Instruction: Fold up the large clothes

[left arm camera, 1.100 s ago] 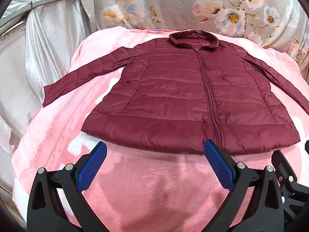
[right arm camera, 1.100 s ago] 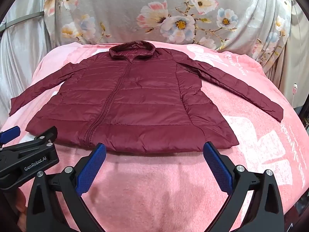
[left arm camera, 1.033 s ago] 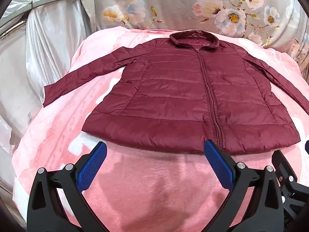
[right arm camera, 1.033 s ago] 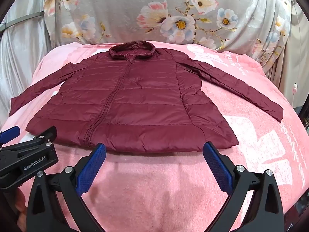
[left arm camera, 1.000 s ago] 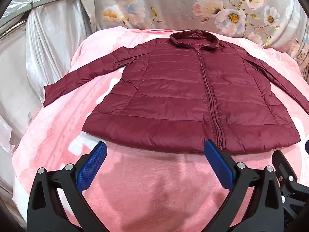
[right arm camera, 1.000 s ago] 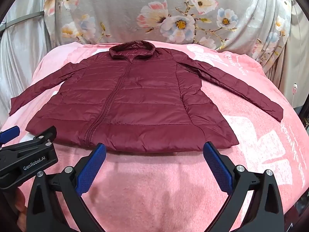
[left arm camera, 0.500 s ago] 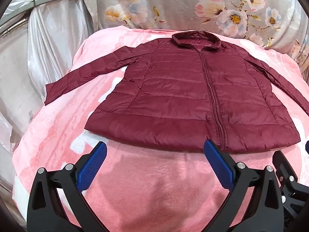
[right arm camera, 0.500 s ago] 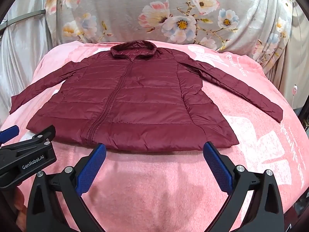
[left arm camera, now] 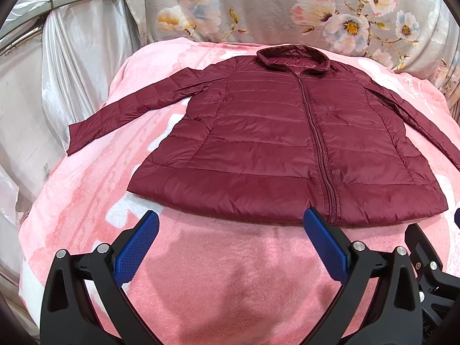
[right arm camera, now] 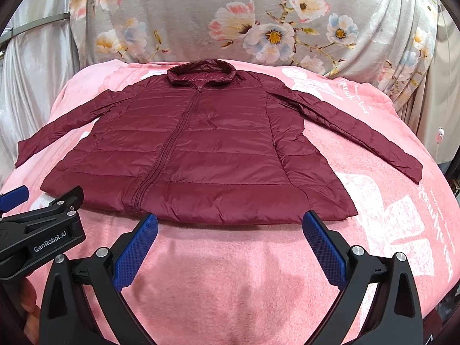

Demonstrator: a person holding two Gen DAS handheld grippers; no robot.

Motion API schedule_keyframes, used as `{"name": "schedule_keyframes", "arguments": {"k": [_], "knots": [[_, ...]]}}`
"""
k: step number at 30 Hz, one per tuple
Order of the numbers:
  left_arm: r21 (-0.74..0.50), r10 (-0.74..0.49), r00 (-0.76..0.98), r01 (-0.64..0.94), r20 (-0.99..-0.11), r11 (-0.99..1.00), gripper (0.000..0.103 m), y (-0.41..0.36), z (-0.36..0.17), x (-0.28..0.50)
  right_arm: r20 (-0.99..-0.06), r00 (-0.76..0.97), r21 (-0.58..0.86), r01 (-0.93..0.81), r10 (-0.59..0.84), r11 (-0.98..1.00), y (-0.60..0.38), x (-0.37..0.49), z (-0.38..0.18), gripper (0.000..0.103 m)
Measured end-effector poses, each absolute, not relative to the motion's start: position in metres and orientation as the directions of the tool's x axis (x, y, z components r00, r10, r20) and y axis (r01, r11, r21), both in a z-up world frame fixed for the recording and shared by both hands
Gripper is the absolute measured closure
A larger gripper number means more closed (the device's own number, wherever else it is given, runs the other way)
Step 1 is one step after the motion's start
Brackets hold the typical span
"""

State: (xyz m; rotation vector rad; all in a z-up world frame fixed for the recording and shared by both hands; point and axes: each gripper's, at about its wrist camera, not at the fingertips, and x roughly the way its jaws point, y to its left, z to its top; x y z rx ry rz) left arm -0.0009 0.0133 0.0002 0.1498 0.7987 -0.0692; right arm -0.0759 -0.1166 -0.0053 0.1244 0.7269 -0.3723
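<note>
- While both claws stand with their blue ribbed pads spread wide and nothing between them, the left claw (left arm camera: 231, 238) hangs above bare pink fleece blanket (left arm camera: 230, 281), just short of the hem of the maroon quilted puffer jacket (left arm camera: 276, 143).
- Its right pad's tip sits just beside the bottom end of the jacket's front zipper (left arm camera: 316, 143) in the left wrist view; its left pad lies off the hem, near the jacket's lower left corner.
- Seen from the right wrist camera, the right claw (right arm camera: 230, 238) is likewise over the blanket, with the jacket's hem just beyond both pad tips and not touching them.
- The left claw's black frame, lettered "GenRobot.AI", shows at the left edge of the right wrist view, beside the hem's left corner; part of the right claw's frame shows at the right edge of the left wrist view.
- The jacket lies flat, front up and zipped, its collar (right arm camera: 201, 72) at the far end and its hem nearest the claws.
- Both sleeves are spread out: the left sleeve (left arm camera: 129, 109) runs out and down towards the blanket's left edge, the right sleeve (right arm camera: 359, 132) slants towards the right edge.
- Behind the collar hangs a grey cloth with printed flowers (right arm camera: 258, 28), and silvery satin drapery (left arm camera: 72, 57) hangs at the left.
</note>
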Motion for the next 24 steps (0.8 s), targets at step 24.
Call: {"name": "schedule_keyframes", "arguments": {"k": [24], "knots": [[0.111, 0.004, 0.697, 0.108, -0.717, 0.988, 0.005, 0.018, -0.0016, -0.0015, -0.674, 0.684, -0.003, 0.375, -0.279, 0.927, -0.12, -0.0747, -0.0109, 0.005]]}}
